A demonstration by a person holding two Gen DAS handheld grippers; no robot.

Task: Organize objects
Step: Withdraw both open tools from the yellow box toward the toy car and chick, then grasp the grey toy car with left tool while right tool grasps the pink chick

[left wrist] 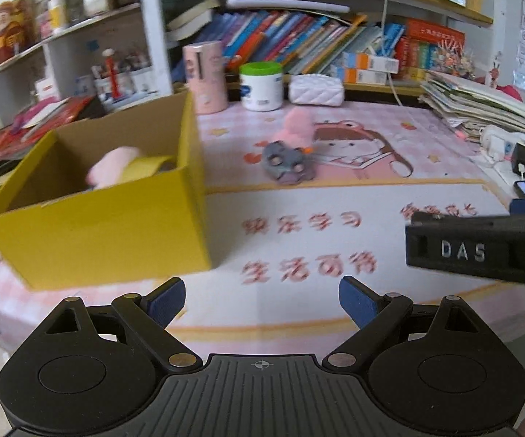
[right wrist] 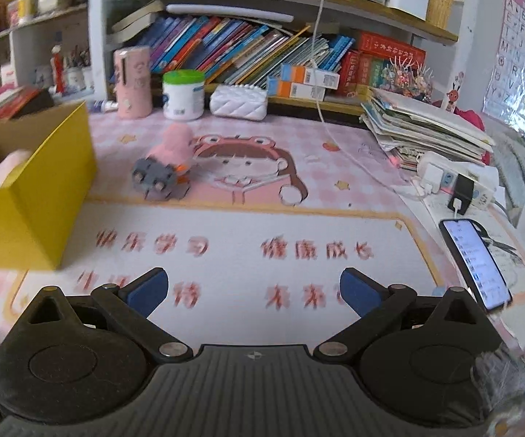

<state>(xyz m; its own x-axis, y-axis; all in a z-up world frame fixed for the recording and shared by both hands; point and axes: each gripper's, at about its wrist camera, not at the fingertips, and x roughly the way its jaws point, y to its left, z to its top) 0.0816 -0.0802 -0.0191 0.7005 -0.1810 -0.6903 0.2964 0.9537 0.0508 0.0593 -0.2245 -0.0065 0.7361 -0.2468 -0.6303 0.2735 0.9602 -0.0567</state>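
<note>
A yellow cardboard box (left wrist: 109,225) (right wrist: 40,196) stands open on the left of the pink desk mat, with a pink soft toy (left wrist: 113,165) (right wrist: 9,165) inside. Further back on the mat lie a grey toy (left wrist: 287,163) (right wrist: 155,176) and a pink plush (left wrist: 297,127) (right wrist: 175,144), touching each other. My left gripper (left wrist: 262,300) is open and empty, low over the mat's near edge, right of the box. My right gripper (right wrist: 255,293) is open and empty too, further right. Its black body (left wrist: 480,249) shows at the right edge of the left wrist view.
At the back stand a pink cylinder (right wrist: 133,82), a white jar with a green lid (right wrist: 184,94) and a white quilted pouch (right wrist: 238,100), with bookshelves behind. A paper stack (right wrist: 426,127), a power strip (right wrist: 455,178) and a lit phone (right wrist: 475,264) crowd the right side.
</note>
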